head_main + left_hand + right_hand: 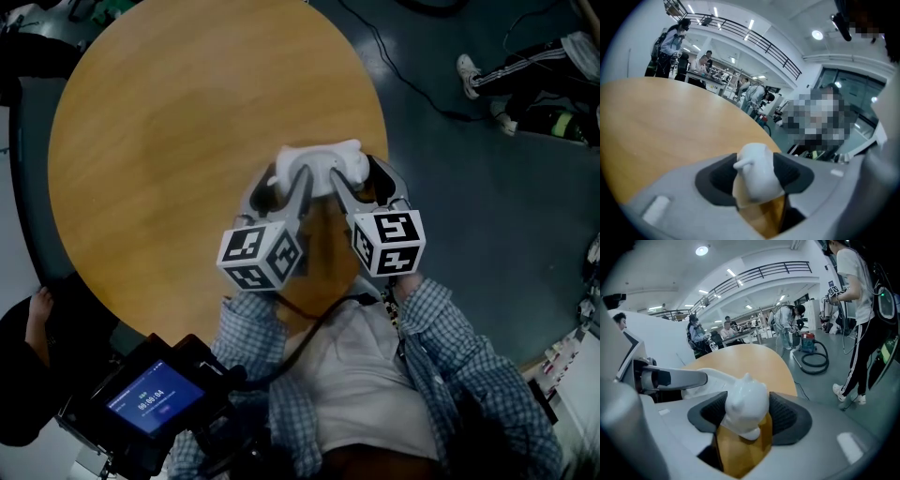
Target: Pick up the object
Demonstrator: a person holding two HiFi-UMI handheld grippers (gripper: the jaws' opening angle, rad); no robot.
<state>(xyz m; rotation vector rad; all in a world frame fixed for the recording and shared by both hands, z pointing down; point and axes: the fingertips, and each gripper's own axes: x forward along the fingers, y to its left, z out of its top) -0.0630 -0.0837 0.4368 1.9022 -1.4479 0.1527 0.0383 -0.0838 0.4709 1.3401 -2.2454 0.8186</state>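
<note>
Now: both tools are on station and no lift has begun.

Left gripper [281, 183] comes in from 6 o'clock with its jaws spread wide, astride the 9 o'clock end of the white object [319, 164]. The pads sit right beside that end, but I see no squeeze.

The object is a glossy, elongated piece with small ear-like nubs. It lies on the round table [169, 141], toward the table's 3 o'clock rim.

Right gripper [364, 178] is also at full spread, straddling the 3 o'clock end. The lump fills most of the gap, yet I judge nothing is clamped.

Risks, as I judge them:
- If one side closes before the other, the piece could pivot on the wood and twist out of the slower jaws.
- The surface looks slick and rounded, so pads landing on a nub rather than a flank may squirt it upward.
- A sideways nudge toward 3 o'clock could send it off the rim, which is near.

Views compared:
- The head view alone gives the object's full length, both tools at once and the nearness of the rim. It hides the pad faces under the marker cubes.
- Each gripper view shows the pad fit, but only for its own end.
- The right gripper view also catches the other tool's finger reaching in at 9 o'clock, and a vacuum hose [813, 355] on the floor beyond. The left gripper view shows neither.
</note>
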